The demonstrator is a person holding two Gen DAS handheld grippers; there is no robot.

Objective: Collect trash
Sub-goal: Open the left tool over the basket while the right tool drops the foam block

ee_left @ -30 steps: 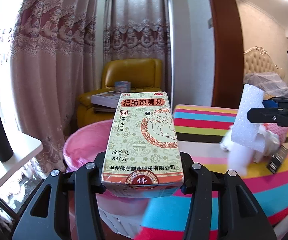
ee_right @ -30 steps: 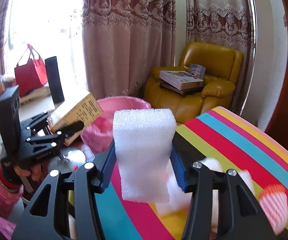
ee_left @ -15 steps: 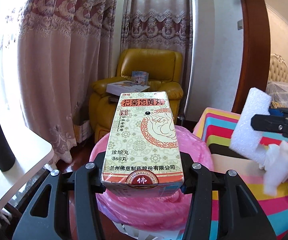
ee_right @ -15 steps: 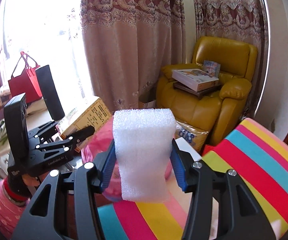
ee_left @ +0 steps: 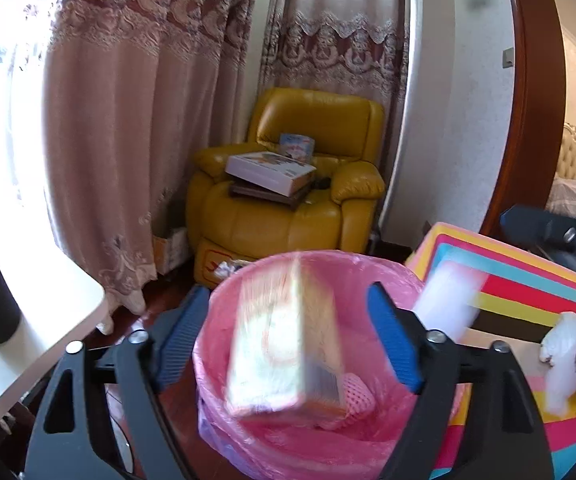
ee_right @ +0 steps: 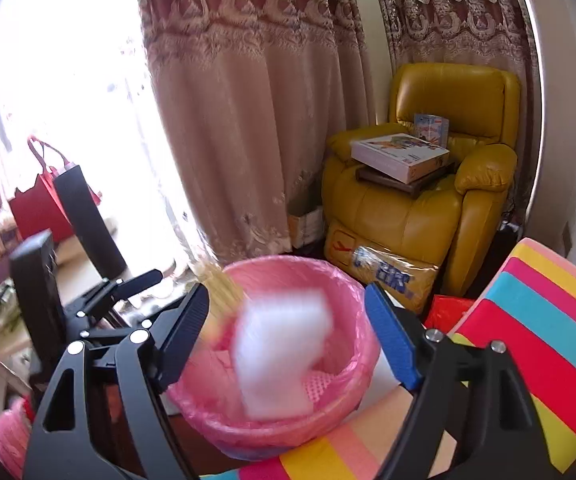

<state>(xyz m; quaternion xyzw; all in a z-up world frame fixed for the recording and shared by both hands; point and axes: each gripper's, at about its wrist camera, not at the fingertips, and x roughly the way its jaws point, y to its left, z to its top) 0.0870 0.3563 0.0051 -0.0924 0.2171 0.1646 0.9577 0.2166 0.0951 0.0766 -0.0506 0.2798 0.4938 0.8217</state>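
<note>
Left gripper (ee_left: 288, 332) being held wide apart over the pink-lined bin (ee_left: 371, 440), blurred medicine box (ee_left: 284, 344) seen loose inside its rim, right gripper (ee_right: 288, 332) likewise spread, gripping nothing, blurred white foam block (ee_right: 284, 348) seen within the bin.

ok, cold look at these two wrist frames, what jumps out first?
Both grippers are open over the pink-lined bin. The medicine box blurs between the left gripper fingers, apparently falling. The white foam block blurs likewise between the right gripper fingers. Behind stands a yellow armchair, and the striped tablecloth lies to the right.
</note>
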